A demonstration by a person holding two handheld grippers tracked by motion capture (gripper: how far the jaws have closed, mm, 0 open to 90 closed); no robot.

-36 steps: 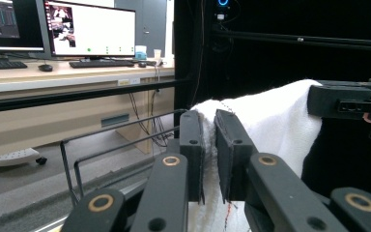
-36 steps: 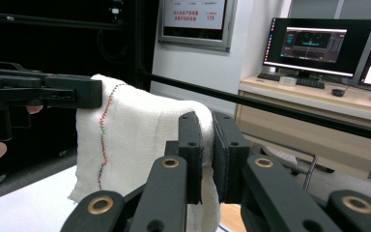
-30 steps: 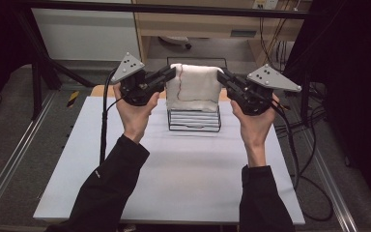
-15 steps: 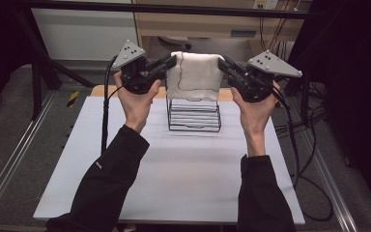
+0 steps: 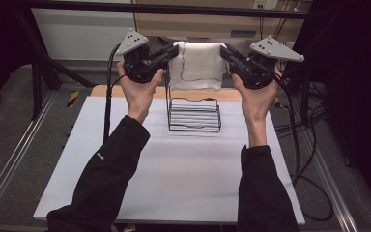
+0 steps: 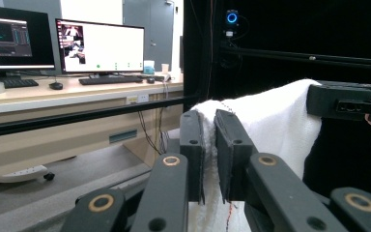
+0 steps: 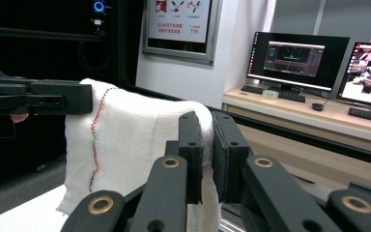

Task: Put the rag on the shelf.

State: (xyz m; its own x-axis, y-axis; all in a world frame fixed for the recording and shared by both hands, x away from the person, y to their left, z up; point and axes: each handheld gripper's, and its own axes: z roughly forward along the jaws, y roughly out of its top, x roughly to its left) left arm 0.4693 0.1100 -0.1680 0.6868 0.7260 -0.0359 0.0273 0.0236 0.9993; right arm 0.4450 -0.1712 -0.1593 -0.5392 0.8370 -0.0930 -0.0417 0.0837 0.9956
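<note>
A: Starting at the left claw (image 5: 173, 52), upper left of centre in the high view: what are its jaws doing?

B: They are clamped on the white towel (image 5: 196, 65), pinching its top left corner. In the left gripper view that claw (image 6: 212, 145) has its two black pads pressed together, with the cloth (image 6: 275, 121) squeezed between them and running off toward the right of the frame.

A: And the right claw (image 5: 226, 52)?

B: The same on the other side. It is clamped on the towel's top right corner. In the right gripper view the claw (image 7: 206, 145) grips a fold of cloth (image 7: 135, 135) that stretches away to the left, where the other gripper holds the far corner.

A: So where is the towel?

B: It hangs spread between the two claws near the top centre of the high view, held in the air above the wire rack (image 5: 194, 113). A thin line of red stitching runs down it, left of its middle in that view.

A: Does the towel touch the rack?

B: Its lower edge hangs close over the rack's back rim. I cannot tell whether they touch.

A: What is around them?

B: The rack stands on the white table (image 5: 174, 183), toward its far edge. The person's dark sleeves come in from the bottom of the frame.
</note>
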